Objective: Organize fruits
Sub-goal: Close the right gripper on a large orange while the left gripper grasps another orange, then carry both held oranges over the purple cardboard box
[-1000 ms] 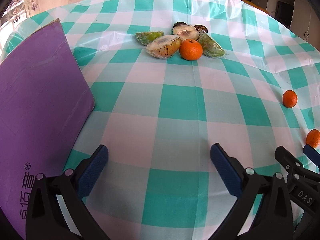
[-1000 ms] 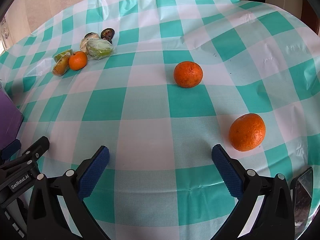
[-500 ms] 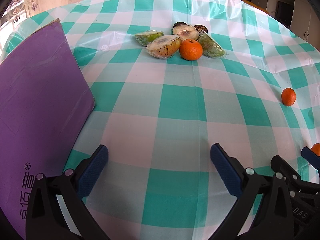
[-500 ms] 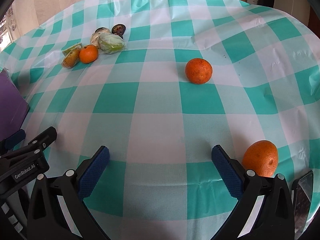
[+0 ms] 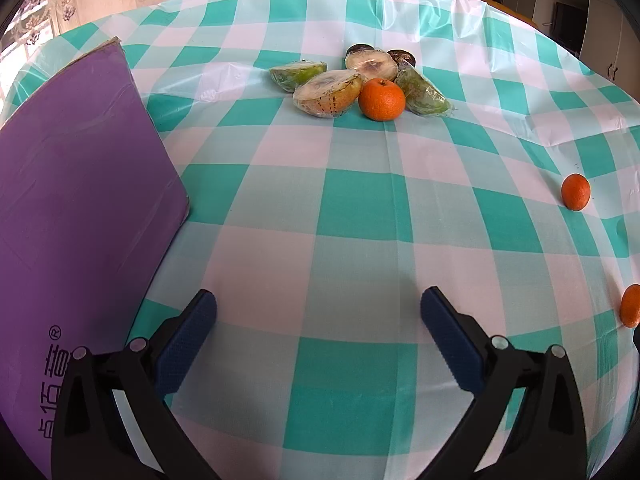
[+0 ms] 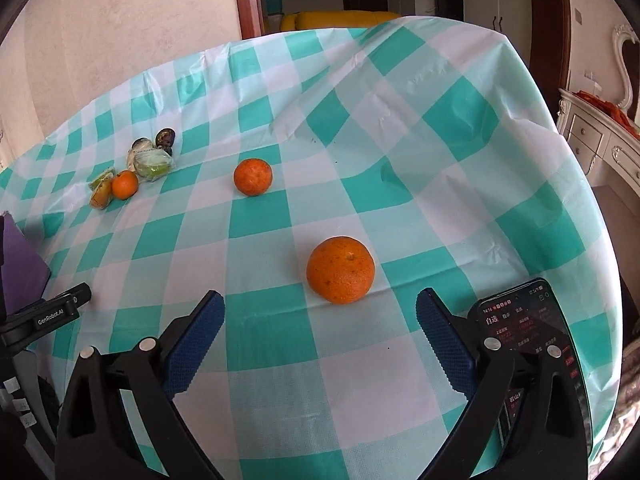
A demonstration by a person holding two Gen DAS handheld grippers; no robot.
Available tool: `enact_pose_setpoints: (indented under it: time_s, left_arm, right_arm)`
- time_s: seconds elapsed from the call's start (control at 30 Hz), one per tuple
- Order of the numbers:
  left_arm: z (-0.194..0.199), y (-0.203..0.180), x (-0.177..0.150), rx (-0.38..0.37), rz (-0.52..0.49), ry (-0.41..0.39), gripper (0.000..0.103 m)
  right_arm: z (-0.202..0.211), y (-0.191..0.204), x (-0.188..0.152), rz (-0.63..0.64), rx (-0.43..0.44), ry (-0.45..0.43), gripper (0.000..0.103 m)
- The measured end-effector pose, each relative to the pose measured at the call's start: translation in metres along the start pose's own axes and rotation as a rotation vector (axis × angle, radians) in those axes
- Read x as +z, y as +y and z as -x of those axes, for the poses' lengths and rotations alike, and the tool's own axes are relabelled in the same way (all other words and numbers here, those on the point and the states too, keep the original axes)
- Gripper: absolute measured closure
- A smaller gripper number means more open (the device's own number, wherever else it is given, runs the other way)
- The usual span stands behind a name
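"GenRobot.AI" on left claw (image 6: 56, 314); "14:16" on phone (image 6: 528, 328).

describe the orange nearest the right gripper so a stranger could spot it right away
On the checked tablecloth, look just ahead of the open right gripper. The orange there sits alone, apart from the far fruit pile, and looks bigger and nearer than the other lone orange.

Home — checked tablecloth (image 6: 460, 128), ornate dresser (image 6: 596, 136)
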State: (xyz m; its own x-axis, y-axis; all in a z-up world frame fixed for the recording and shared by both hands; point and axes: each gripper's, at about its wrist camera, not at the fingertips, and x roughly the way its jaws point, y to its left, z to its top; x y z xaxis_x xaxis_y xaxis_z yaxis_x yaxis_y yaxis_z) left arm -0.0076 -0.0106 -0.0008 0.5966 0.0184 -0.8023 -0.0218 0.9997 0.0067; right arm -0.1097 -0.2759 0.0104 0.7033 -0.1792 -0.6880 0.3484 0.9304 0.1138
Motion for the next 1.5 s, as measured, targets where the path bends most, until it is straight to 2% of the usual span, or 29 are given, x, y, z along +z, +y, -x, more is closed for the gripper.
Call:
enact_pose_setpoints:
  time_s: [0.17,0.33,0.43,0.53,0.57,0.63,0.7,0.8,0.97,1.07,1.13,1.17,1.23,1.5]
  left_arm:
    - [0.000,0.000,0.000,0.000,0.001,0.000,0.001]
    - [0.005,-0.002,-0.006,0.024,0.030,0.004,0.001]
    - [0.005,-0.011,-0.004,-0.001,-0.005,0.014,0.001]
    - [0.006,-0.044,-0.001,-0.056,-0.158,-0.004,0.002]
    - [0.009,-0.060,0.000,-0.059,-0.214,-0.034,0.002]
    - [0.016,-0.091,0.003,-0.063,-0.309,-0.107,0.002]
    - [0.017,-0.126,0.011,-0.119,-0.385,-0.143,0.002]
    - [0.010,-0.168,0.028,-0.201,-0.432,-0.152,0.002]
    - [-0.013,-0.223,0.051,-0.228,-0.513,-0.163,0.002]
    - [-0.030,-0.241,0.060,-0.226,-0.541,-0.120,0.017]
    - [-0.039,-0.240,0.065,-0.249,-0.524,-0.084,0.038]
    - [-0.041,-0.237,0.066,-0.284,-0.514,-0.066,0.042]
    - [-0.040,-0.229,0.066,-0.353,-0.483,-0.047,0.066]
    - [-0.025,-0.166,0.063,-0.354,-0.283,-0.106,0.068]
  right_arm:
    - [-0.027,-0.001,0.007,0.019,0.001,0.099,0.027]
    - [-0.040,0.013,0.012,0.088,-0.026,0.113,0.028]
    - [-0.048,0.014,0.016,0.096,-0.038,0.127,0.035]
    - [-0.047,0.011,0.017,0.091,-0.043,0.115,0.044]
    - [-0.046,0.011,0.017,0.090,-0.045,0.109,0.052]
    - [-0.044,0.007,0.016,0.072,-0.054,0.100,0.061]
    - [-0.044,0.001,0.017,0.042,-0.033,0.097,0.061]
    - [-0.043,0.000,0.017,0.029,-0.034,0.093,0.062]
    - [-0.042,-0.004,0.018,0.001,-0.013,0.089,0.062]
    - [-0.042,-0.003,0.018,0.005,-0.016,0.089,0.062]
    - [-0.042,-0.004,0.017,0.004,-0.015,0.089,0.062]
    - [-0.042,-0.003,0.017,0.006,-0.016,0.089,0.062]
    - [-0.042,-0.002,0.018,0.014,-0.015,0.090,0.062]
    - [-0.044,-0.001,0.018,0.019,-0.004,0.090,0.062]
